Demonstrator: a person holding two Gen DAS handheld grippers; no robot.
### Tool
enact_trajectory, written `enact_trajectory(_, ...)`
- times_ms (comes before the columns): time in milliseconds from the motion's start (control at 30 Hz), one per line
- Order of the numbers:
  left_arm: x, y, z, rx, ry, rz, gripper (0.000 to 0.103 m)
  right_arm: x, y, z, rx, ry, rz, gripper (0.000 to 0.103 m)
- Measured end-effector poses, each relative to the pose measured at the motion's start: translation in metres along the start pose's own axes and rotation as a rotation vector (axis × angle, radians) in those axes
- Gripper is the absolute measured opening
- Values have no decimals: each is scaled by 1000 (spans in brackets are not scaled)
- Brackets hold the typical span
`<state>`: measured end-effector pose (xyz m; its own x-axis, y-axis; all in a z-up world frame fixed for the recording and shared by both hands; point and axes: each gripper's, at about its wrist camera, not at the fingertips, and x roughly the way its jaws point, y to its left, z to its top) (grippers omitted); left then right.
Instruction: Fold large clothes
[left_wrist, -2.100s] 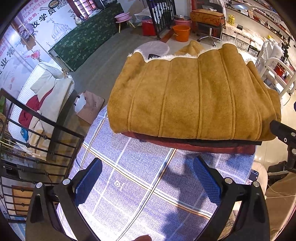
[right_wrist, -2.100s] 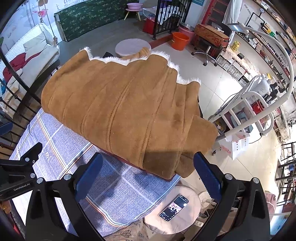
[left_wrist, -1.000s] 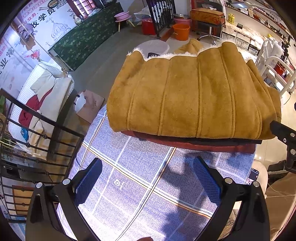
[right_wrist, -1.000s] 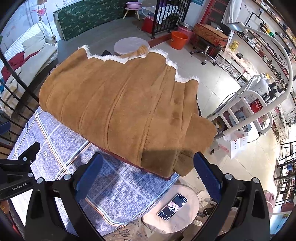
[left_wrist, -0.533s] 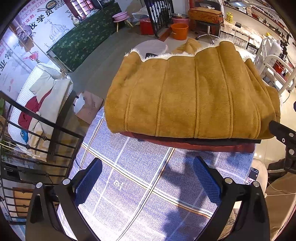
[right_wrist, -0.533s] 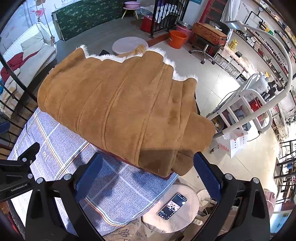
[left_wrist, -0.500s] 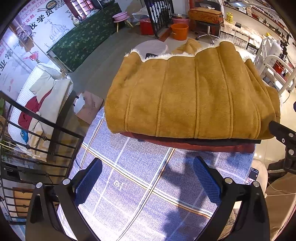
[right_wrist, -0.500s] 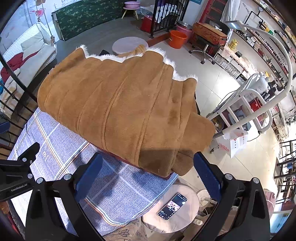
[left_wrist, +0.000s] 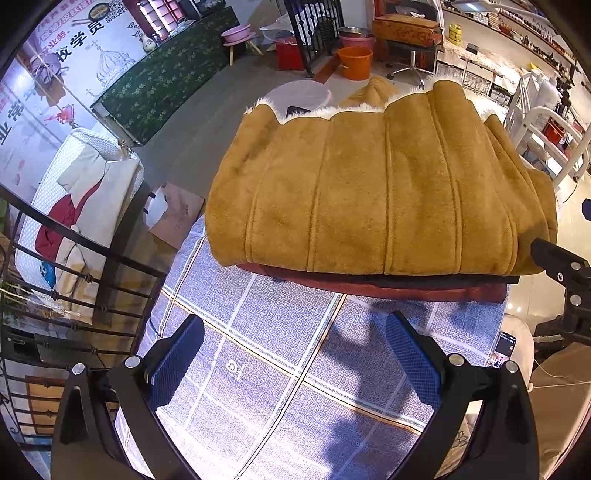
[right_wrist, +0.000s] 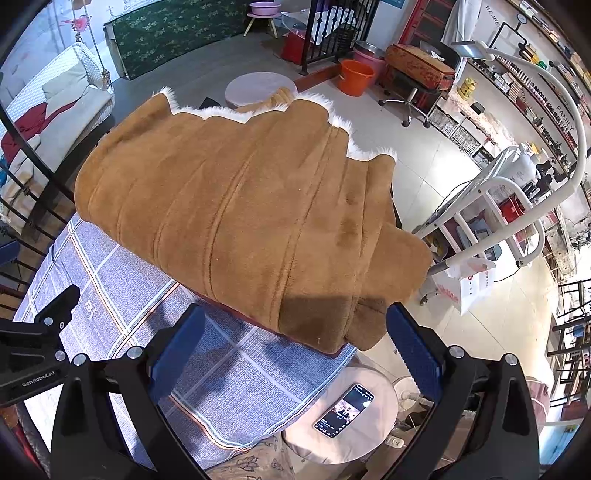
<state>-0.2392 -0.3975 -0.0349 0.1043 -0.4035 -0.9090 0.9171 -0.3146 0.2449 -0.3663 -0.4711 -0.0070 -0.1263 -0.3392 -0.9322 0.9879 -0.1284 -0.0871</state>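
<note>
While both grippers (left_wrist: 295, 363) (right_wrist: 295, 352) hover spread and empty, the folded tan suede coat (left_wrist: 376, 195) lies fur-edged on checked cloth (left_wrist: 280, 354).

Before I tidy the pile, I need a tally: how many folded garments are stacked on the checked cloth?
3 visible: the tan fleece coat on top, a thin black layer under it, and a dark red garment at the bottom. More may be hidden beneath.

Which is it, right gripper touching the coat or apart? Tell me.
Apart. In the right wrist view the right gripper is open, and checked cloth shows between its blue pads and the folded coat.
</note>
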Motion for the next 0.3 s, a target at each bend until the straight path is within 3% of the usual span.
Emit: enact_trajectory(300, 0, -1, -1, 3, 11, 0, 97, 0, 0, -1, -1, 0, 1, 97)
